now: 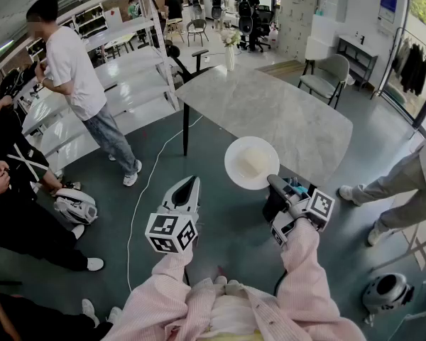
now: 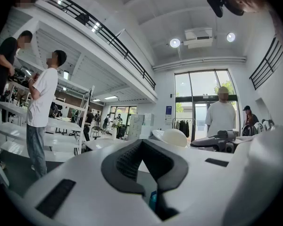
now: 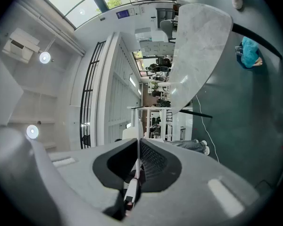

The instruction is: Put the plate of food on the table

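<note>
At the near edge of the marble table, the white plate with its pale mound of food is held out by the right gripper, whose jaws are clamped on the plate's near rim. The head view alone gives this layout from above: the plate overlaps the table's edge, though it does not show whether the plate rests on the top or hangs just over it. The right gripper view, rolled on its side, adds what the head view cannot, the rim seen edge-on as a thin white line pinched between the two dark pads, with the table turned upright at the top of the picture. The left gripper is held beside the right one, off the plate, and its own view shows its jaws brought together at the tips with nothing between them; that view also catches the plate from the side, at the level of its rim. Only the head view takes in the vase of flowers at the table's far end, the grey chair beyond it and the person in a white T-shirt standing to the left.
</note>
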Demonstrator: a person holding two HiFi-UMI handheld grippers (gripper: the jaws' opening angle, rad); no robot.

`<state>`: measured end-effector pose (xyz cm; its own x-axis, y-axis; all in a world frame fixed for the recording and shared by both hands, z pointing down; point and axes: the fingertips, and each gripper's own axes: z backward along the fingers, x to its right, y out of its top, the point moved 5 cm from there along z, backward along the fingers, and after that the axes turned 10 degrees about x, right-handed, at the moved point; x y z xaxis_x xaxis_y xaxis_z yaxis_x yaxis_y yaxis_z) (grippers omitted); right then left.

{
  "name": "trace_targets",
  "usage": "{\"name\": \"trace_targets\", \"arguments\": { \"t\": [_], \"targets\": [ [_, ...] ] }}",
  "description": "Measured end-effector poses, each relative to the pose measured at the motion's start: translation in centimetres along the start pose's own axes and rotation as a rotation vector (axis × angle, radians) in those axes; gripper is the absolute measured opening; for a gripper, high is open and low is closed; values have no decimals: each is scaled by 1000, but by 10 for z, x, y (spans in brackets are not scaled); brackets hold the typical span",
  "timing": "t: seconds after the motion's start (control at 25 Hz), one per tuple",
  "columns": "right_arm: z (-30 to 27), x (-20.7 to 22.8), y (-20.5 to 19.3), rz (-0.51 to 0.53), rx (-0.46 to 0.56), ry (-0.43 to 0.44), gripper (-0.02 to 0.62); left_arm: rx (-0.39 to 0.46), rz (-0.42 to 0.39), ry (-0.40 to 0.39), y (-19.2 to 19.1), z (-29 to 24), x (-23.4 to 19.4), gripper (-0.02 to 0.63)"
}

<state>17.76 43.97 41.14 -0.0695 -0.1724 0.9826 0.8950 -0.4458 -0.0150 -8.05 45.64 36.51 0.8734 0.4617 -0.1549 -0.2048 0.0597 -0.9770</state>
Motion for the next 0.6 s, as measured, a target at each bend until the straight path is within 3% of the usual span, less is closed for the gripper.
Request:
{"name": "trace_targets", "arguments": {
  "t": [0.6],
  "targets": [
    [-1,2,1,2,4,-10,20,-1,1,-5,-3,-2,3,-8]
  ]
}}
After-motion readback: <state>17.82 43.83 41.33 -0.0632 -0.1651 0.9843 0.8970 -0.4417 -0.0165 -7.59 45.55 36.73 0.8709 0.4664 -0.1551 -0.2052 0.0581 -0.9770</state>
